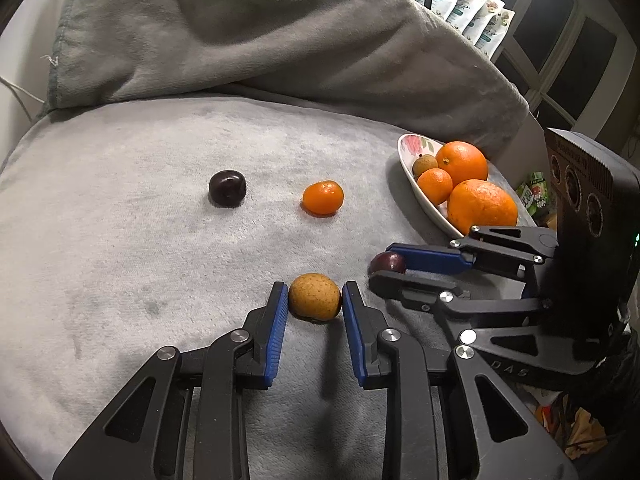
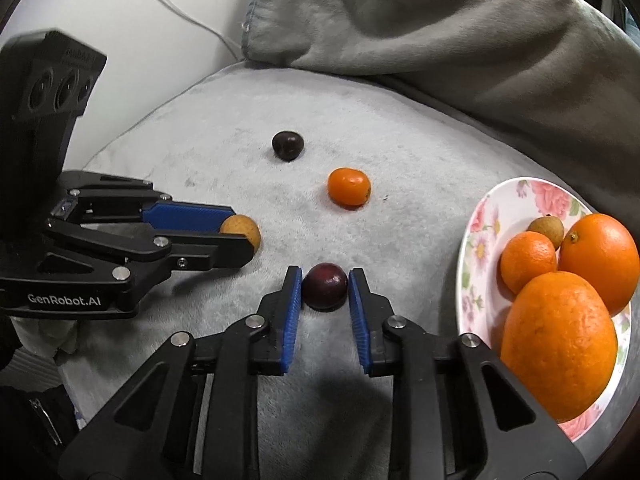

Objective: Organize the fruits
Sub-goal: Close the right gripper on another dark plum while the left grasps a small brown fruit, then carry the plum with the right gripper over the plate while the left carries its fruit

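On the grey blanket [image 1: 140, 240], my left gripper [image 1: 315, 294] is shut on a small brown speckled fruit [image 1: 315, 298], its blue pads touching both sides. In the right wrist view the same gripper [image 2: 240, 234] holds that brown fruit [image 2: 245, 227] at the left. My right gripper [image 2: 325, 280] is shut on a dark red round fruit [image 2: 325, 287]; it also appears in the left wrist view [image 1: 382, 264] with the dark red fruit [image 1: 387, 261]. Both fruits rest on the blanket. Farther off lie a near-black fruit [image 1: 227, 188] and a small orange fruit [image 1: 323, 197].
A floral plate [image 2: 480, 216] at the right holds three oranges [image 2: 560, 344] and a small brown fruit [image 2: 546, 228]. A bunched grey blanket [image 1: 260, 32] rises along the back. Bags [image 1: 472, 4] stand at the far right; a white cable [image 2: 180, 12] runs along the left wall.
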